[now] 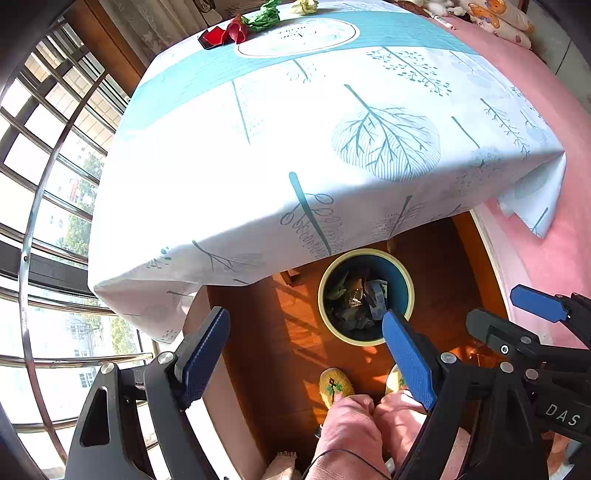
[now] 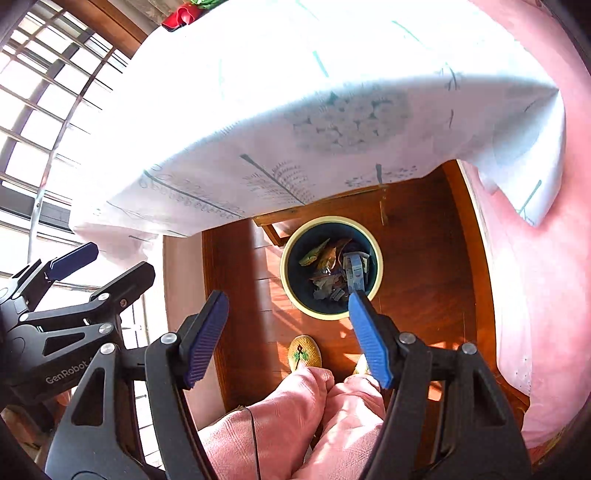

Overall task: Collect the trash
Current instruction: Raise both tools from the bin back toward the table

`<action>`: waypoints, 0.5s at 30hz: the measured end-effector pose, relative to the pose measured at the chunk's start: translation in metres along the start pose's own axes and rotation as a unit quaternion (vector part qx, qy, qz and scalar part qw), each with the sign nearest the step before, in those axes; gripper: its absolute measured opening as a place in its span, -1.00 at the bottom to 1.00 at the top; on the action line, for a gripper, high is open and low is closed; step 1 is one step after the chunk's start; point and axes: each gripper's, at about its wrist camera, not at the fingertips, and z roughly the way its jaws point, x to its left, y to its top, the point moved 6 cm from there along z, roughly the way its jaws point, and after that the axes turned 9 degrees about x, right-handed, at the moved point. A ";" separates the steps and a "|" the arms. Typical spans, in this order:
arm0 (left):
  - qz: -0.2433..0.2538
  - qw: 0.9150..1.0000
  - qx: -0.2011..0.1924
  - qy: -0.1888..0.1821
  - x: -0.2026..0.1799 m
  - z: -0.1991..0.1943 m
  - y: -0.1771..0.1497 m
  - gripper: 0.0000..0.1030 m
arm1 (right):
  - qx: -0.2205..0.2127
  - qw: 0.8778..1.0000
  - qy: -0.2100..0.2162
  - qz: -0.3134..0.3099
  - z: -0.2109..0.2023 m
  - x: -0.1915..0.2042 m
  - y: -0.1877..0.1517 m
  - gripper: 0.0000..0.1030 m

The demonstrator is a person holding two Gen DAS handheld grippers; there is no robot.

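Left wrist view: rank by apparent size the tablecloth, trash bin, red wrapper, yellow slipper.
1. White leaf-print tablecloth
2. Round cream-rimmed blue trash bin
3. Crumpled red wrapper and yellow knitted slipper: look alike, and the wrapper is farther, so unranked.

A white tablecloth (image 1: 229, 177) printed with teal leaves and trees covers the counter, its edge hanging over a reddish wooden floor (image 1: 280, 317). Yellow knitted slippers (image 1: 335, 386) and pink trouser legs (image 2: 295, 421) show below. A barred window (image 1: 48, 177) stands left; pink bedding (image 2: 535, 277) right.

Both grippers hang above the bin (image 1: 365, 295), side by side: left gripper (image 1: 306, 347) spread wide and empty, right gripper (image 2: 288, 332) likewise.
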 end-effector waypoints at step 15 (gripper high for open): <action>-0.014 0.996 -0.076 -0.034 0.055 -0.152 0.072 0.65 | -0.143 0.988 -0.017 -0.054 -0.182 0.093 0.061 0.27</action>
